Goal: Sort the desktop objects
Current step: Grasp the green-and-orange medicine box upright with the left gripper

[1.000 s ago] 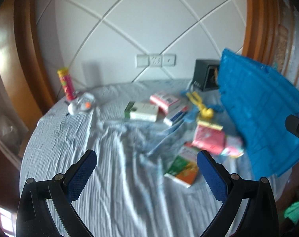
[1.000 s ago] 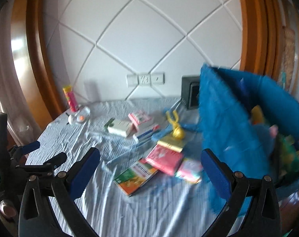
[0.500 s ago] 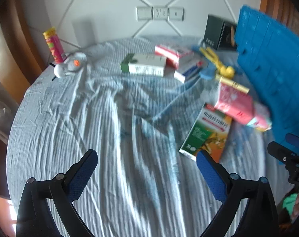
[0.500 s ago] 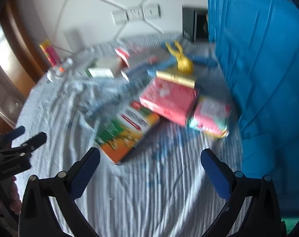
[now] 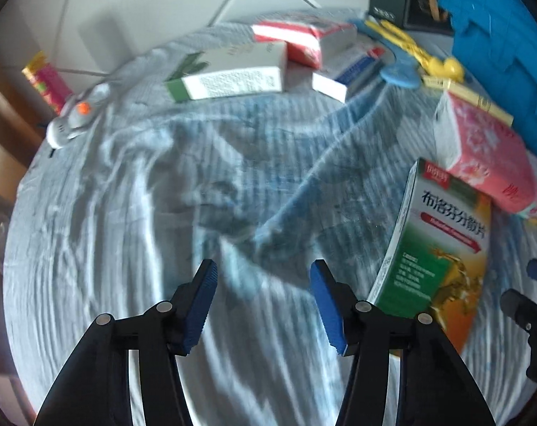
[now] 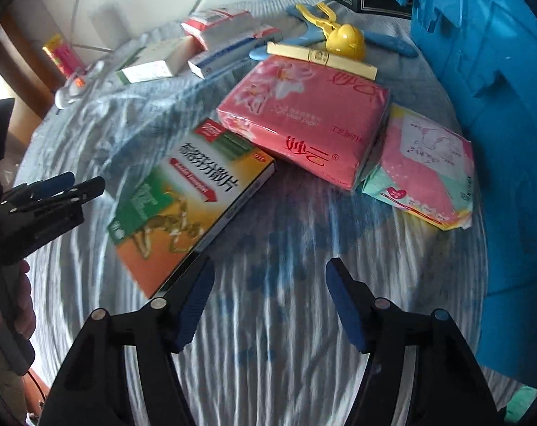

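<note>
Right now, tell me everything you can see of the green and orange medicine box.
The green and orange medicine box is a flat cardboard carton, closed, with white sides, Chinese lettering and a red banner. It lies face up on the striped cloth, and its far corner seems tucked under the pink tissue pack. Neither gripper touches it.

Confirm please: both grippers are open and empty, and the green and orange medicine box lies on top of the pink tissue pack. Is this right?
Not fully. The right wrist view shows the pink tissue pack overlapping a corner of the green and orange medicine box, not the reverse. The left gripper and right gripper are indeed open and empty.
</note>
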Action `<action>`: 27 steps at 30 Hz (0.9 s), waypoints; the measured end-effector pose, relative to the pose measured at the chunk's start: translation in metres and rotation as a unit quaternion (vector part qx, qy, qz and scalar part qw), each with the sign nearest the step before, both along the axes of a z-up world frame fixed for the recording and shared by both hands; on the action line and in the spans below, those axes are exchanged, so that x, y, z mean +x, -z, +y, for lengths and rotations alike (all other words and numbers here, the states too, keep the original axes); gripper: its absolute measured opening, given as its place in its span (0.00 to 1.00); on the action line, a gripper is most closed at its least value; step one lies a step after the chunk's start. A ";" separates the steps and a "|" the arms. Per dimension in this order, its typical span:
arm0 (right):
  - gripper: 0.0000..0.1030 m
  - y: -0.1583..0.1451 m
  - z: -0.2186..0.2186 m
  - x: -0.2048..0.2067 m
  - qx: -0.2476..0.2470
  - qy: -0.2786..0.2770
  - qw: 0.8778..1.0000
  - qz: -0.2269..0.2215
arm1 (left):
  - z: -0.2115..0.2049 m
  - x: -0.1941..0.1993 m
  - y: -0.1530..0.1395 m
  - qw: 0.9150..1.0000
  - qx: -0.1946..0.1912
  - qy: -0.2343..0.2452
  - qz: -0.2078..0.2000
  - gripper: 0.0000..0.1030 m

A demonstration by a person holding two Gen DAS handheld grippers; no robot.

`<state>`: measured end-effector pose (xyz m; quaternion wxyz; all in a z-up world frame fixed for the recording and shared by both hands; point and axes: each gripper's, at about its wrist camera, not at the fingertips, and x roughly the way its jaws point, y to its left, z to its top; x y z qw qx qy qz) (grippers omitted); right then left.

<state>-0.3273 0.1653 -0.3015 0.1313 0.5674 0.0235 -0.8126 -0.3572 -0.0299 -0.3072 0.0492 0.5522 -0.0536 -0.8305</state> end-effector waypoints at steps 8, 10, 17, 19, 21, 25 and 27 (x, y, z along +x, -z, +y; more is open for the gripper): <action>0.63 0.016 -0.024 -0.010 0.031 -0.006 0.999 0.002 | 0.003 0.010 0.010 0.999 0.038 0.022 0.003 0.52; 0.59 0.012 -0.024 -0.013 0.005 0.001 1.000 0.002 | -0.002 0.014 0.011 0.999 0.044 0.020 0.002 0.51; 0.57 -0.027 -0.034 -0.024 -0.133 -0.026 0.991 0.020 | -0.034 0.019 -0.002 0.997 0.080 -0.005 0.000 0.52; 0.57 -0.032 -0.046 -0.026 -0.141 -0.040 0.989 0.024 | -0.045 0.019 -0.011 0.996 0.090 -0.016 0.003 0.53; 0.57 -0.035 -0.056 -0.028 -0.158 -0.050 0.986 0.020 | -0.056 0.019 -0.019 0.995 0.100 -0.028 0.006 0.58; 0.57 -0.031 -0.073 -0.027 -0.211 -0.069 0.975 -0.008 | -0.074 0.022 -0.056 0.992 0.103 -0.045 0.049 0.72; 0.57 -0.029 -0.082 -0.025 -0.228 -0.079 0.970 -0.019 | -0.075 0.023 -0.067 0.992 0.103 -0.041 0.061 0.74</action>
